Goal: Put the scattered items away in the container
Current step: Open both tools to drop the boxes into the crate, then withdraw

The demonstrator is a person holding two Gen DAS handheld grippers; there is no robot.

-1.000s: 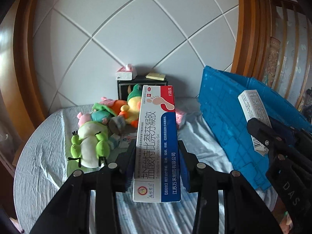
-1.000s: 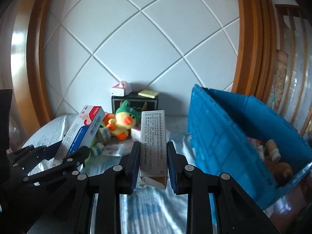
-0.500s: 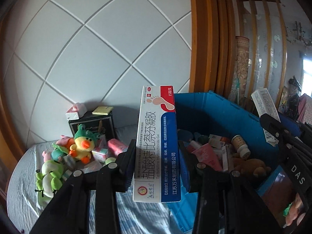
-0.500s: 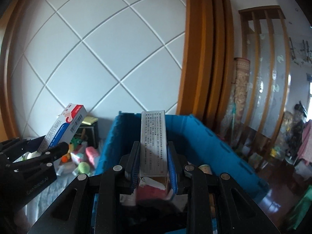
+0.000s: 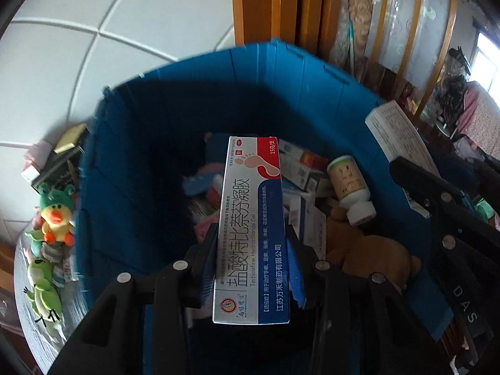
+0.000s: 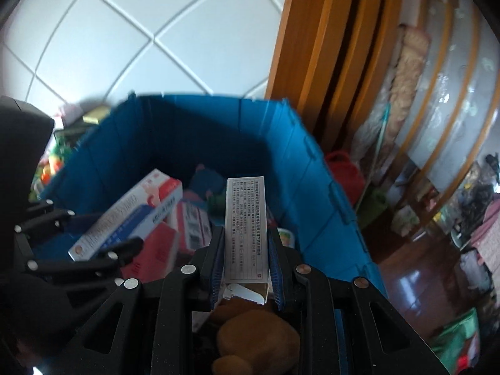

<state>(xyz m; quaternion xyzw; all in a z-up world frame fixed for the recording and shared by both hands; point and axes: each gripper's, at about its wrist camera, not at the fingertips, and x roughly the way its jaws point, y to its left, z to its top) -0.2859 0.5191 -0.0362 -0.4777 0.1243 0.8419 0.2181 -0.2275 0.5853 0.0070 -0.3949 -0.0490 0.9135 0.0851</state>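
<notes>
My left gripper (image 5: 251, 250) is shut on a white, red and blue gel box (image 5: 251, 228) and holds it above the inside of the blue container (image 5: 131, 162). My right gripper (image 6: 246, 250) is shut on a white medicine box (image 6: 246, 228) with small print, also over the blue container (image 6: 218, 125). The right gripper's box shows at the right of the left wrist view (image 5: 397, 134). The gel box shows at the left of the right wrist view (image 6: 128, 215). The container holds several boxes, a white bottle (image 5: 350, 184) and a brown plush toy (image 5: 368, 250).
On the grey cloth left of the container lie a duck plush (image 5: 56, 212), a green frog plush (image 5: 43, 290) and small packets. A black box (image 5: 56, 168) stands behind them by the tiled wall. A wooden frame (image 6: 328, 47) rises behind the container.
Both grippers have swung right from the table's toys and moved over the blue container, tilting down into it. Both still hold their boxes.
</notes>
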